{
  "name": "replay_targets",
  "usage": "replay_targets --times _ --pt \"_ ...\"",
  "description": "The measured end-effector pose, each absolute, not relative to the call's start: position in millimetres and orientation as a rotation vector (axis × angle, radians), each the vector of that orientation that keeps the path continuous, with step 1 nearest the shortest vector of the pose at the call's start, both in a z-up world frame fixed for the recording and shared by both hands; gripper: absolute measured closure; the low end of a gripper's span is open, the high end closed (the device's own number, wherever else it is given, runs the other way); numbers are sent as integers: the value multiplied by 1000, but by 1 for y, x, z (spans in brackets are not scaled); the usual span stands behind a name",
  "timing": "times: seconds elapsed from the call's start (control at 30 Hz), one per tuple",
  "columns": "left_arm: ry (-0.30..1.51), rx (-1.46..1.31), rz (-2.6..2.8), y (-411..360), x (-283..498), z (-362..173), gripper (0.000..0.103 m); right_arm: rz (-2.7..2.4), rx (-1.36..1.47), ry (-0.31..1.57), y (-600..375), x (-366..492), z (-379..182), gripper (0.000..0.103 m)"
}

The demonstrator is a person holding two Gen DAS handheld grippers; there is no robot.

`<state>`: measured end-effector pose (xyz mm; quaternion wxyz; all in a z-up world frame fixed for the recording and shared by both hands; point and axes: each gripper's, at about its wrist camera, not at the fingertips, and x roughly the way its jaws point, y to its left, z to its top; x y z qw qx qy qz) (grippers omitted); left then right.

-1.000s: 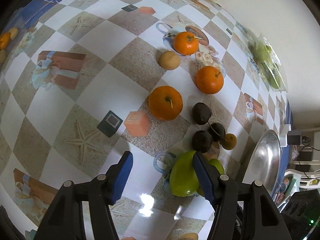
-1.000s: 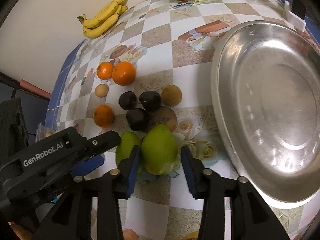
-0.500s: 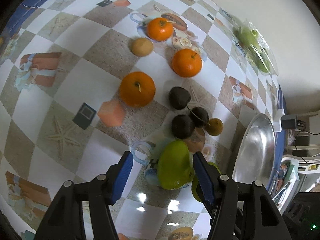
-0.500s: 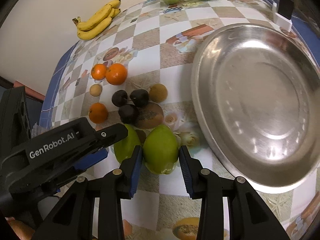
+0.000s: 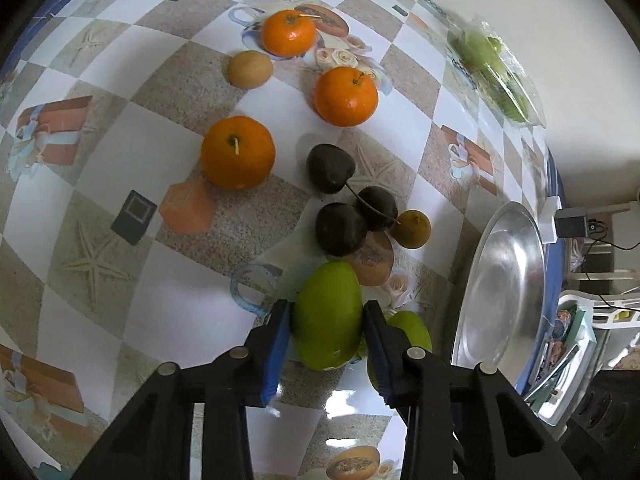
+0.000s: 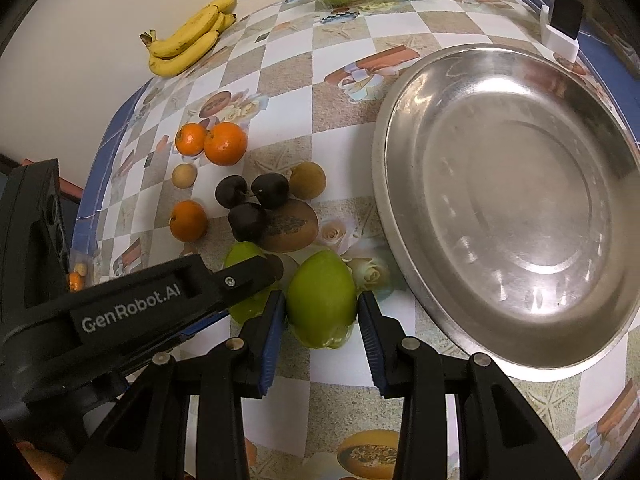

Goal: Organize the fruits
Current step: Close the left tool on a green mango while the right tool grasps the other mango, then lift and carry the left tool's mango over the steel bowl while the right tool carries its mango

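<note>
Now each gripper clamps a green pear, left gripper (image 5: pixel 326 334) closing on one pear (image 5: pixel 328 316), right gripper (image 6: pixel 322 320) on the other (image 6: pixel 322 298) (both on the table), so lifting into the tray (image 6: pixel 404 240) likely follows.

left gripper (image 5: pixel 326 330) angled steeply down, jaws closing, blue pads (image 5: pixel 277 332) at either flank of a green fruit (image 5: pixel 328 316); seen from the right wrist reaching in from the left; right gripper (image 6: pixel 322 320) likewise pitched steeply down, pads (image 6: pixel 274 322) clamped on a second green fruit (image 6: pixel 322 298), just beside the first.
</note>
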<state>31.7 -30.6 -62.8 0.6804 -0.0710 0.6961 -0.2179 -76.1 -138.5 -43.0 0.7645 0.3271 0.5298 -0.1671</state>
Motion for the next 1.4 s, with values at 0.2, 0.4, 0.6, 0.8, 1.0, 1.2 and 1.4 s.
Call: replay_targets --times 0.2,0.4,0.6,0.8,1.0,1.2,1.4 --pt "1547 -179 -480 -23 34 -58 64 -359 718 1144 -137 -77 -42 64" --pt "1508 -198 -491 -19 36 -46 64 -346 726 1106 -137 -81 -30 64" --pt "1454 -168 -489 -22 36 -34 64 -362 719 1056 -143 -88 -16 64" --pt "1399 -138 -524 -30 30 -22 64 -482 753 1022 -173 -107 -12 64" --pt "1345 -62 -625 -57 11 -10 64 -646 794 983 -211 -140 -8 64" --pt "1265 85 -777 -104 -23 0 64 -777 821 974 -237 -167 -10 64" --pt "1203 199 -858 -137 -44 -1 64 -801 831 956 -245 -179 -7 64"
